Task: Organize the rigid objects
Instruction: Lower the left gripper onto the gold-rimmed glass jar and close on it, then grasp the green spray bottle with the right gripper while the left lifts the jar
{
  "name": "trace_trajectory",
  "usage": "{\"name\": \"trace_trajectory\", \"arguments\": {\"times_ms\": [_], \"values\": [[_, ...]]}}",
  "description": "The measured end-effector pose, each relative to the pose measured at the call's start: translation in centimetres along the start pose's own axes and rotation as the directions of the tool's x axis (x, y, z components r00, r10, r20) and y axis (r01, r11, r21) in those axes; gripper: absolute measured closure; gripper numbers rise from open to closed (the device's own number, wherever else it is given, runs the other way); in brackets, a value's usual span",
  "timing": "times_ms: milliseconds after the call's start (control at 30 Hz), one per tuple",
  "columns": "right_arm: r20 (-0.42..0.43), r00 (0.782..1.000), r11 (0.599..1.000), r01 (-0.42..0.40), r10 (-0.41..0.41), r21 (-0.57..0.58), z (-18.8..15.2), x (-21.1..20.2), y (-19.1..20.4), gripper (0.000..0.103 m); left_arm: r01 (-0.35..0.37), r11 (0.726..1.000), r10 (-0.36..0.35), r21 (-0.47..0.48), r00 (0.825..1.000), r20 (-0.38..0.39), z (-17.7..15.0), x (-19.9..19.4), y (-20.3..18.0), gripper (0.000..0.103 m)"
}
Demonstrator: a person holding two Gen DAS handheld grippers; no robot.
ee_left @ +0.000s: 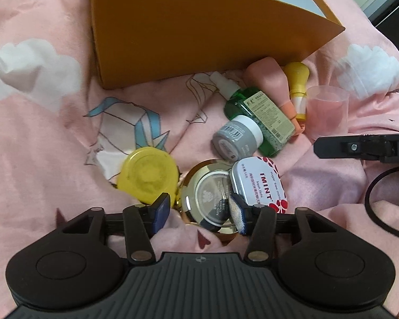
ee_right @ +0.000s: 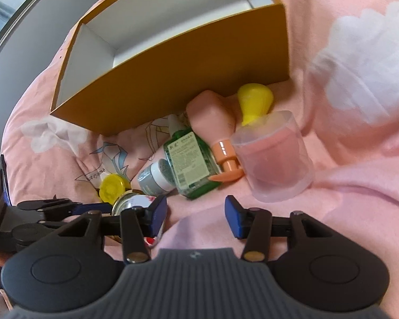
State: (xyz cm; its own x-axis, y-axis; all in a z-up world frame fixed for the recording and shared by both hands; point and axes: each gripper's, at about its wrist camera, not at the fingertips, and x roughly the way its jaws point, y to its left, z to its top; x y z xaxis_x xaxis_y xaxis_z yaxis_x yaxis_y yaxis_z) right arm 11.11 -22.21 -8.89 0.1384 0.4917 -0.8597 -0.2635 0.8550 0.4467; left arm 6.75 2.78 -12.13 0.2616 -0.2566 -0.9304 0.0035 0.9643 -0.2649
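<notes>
A: Fingers of left gripper (ee_left: 199,208) parted, straddling round gold-rimmed mirrored tin (ee_left: 208,195), not pinching. Right gripper (ee_right: 196,210) parted, nothing between.
B: Centre on tin's rim, avoid white mint tin (ee_left: 259,183) touching it, then lift toward orange cardboard box (ee_left: 199,40) behind.

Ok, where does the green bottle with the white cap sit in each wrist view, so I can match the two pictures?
Left wrist: the green bottle lies right of centre, cap toward the orange box, the grey jar against its near end.
Right wrist: the green bottle lies at centre, grey jar on its left, clear pink cup on its right.
Shared landmark: the orange box, just behind the bottle in both.
</notes>
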Motion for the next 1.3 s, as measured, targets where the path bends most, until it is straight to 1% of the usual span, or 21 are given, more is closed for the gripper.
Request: {"name": "trace_trajectory", "arguments": {"times_ms": [33, 167, 267, 333, 367, 400, 467, 533, 600, 633, 800, 967, 1067, 1167, 1267, 1300], "values": [[-0.003, 1.000, 1.000, -0.002, 0.002, -0.004, 0.0, 0.2, 0.1, 0.054, 0.012, 1.000, -0.012, -0.005, 1.000, 0.000, 0.0, 0.2, 0.0, 0.043], [-0.009, 1.000, 1.000, -0.010, 0.010, -0.010, 0.1, 0.7, 0.3, 0.054, 0.039, 0.999, -0.039, -0.022, 0.999, -0.005, 0.2, 1.3, -0.1, 0.033], [-0.010, 1.000, 1.000, -0.013, 0.012, -0.015, 0.2, 1.0, 0.5, 0.054, 0.040, 0.999, -0.040, -0.017, 0.999, -0.002, 0.2, 1.7, -0.4, 0.032], [-0.012, 1.000, 1.000, -0.015, 0.015, -0.012, 0.2, 1.2, 0.5, 0.054, 0.053, 0.998, -0.053, -0.018, 0.999, -0.004, 0.2, 2.2, -0.5, 0.030], [-0.012, 1.000, 1.000, -0.016, 0.016, -0.010, 0.2, 1.2, 0.5, 0.053, 0.062, 0.998, -0.063, -0.023, 0.998, -0.018, 0.2, 2.7, -0.5, 0.024], [-0.012, 1.000, 1.000, -0.019, 0.019, -0.010, 0.2, 1.3, 0.5, 0.052, 0.077, 0.997, -0.078, -0.027, 0.996, -0.035, 0.3, 3.4, -0.4, 0.020], [-0.012, 1.000, 1.000, -0.022, 0.022, -0.011, 0.2, 1.5, 0.6, 0.051, 0.080, 0.997, -0.080, -0.018, 0.995, -0.053, 0.5, 3.9, -0.8, 0.019], [-0.011, 1.000, 1.000, -0.023, 0.023, -0.014, 0.2, 1.3, 0.5, 0.051, 0.078, 0.997, -0.078, -0.012, 0.996, -0.044, 0.4, 3.7, -1.0, 0.024], [-0.011, 0.999, 0.999, -0.030, 0.030, -0.012, 0.2, 1.2, 0.4, 0.051, 0.089, 0.996, -0.089, -0.029, 0.996, -0.028, 0.2, 3.4, -0.9, 0.033], [-0.011, 0.999, 0.999, -0.033, 0.033, -0.006, 0.1, 1.3, 0.3, 0.051, 0.090, 0.995, -0.090, -0.034, 0.996, -0.018, 0.2, 3.2, -1.0, 0.034], [-0.027, 0.999, 0.999, -0.044, 0.044, 0.008, 0.2, 1.7, 0.1, 0.051, 0.081, 0.996, -0.080, -0.029, 0.996, 0.044, -0.4, 1.4, -1.3, 0.055], [-0.036, 0.998, 0.999, -0.049, 0.049, -0.010, 0.3, 1.8, 0.2, 0.051, 0.087, 0.996, -0.084, -0.027, 0.992, 0.093, -0.7, -0.1, -1.4, 0.062], [-0.023, 0.999, 0.998, -0.040, 0.039, -0.042, 0.7, 1.8, 0.7, 0.051, 0.090, 0.996, -0.087, -0.015, 0.989, 0.119, -0.6, -0.8, -1.8, 0.067], [0.002, 1.000, 0.995, -0.028, 0.028, -0.094, 1.2, 1.4, 1.2, 0.051, 0.093, 0.996, -0.089, -0.015, 0.985, 0.147, -0.5, -1.6, -1.8, 0.071], [0.018, 1.000, 0.987, -0.019, 0.022, -0.162, 1.9, 1.2, 1.9, 0.045, 0.078, 0.997, -0.073, -0.021, 0.981, 0.181, -0.2, -2.6, -1.7, 0.072], [0.021, 1.000, 0.982, -0.009, 0.013, -0.189, 2.1, 1.2, 2.1, 0.045, 0.071, 0.997, -0.065, -0.024, 0.979, 0.195, -0.1, -3.0, -1.6, 0.072]]}}
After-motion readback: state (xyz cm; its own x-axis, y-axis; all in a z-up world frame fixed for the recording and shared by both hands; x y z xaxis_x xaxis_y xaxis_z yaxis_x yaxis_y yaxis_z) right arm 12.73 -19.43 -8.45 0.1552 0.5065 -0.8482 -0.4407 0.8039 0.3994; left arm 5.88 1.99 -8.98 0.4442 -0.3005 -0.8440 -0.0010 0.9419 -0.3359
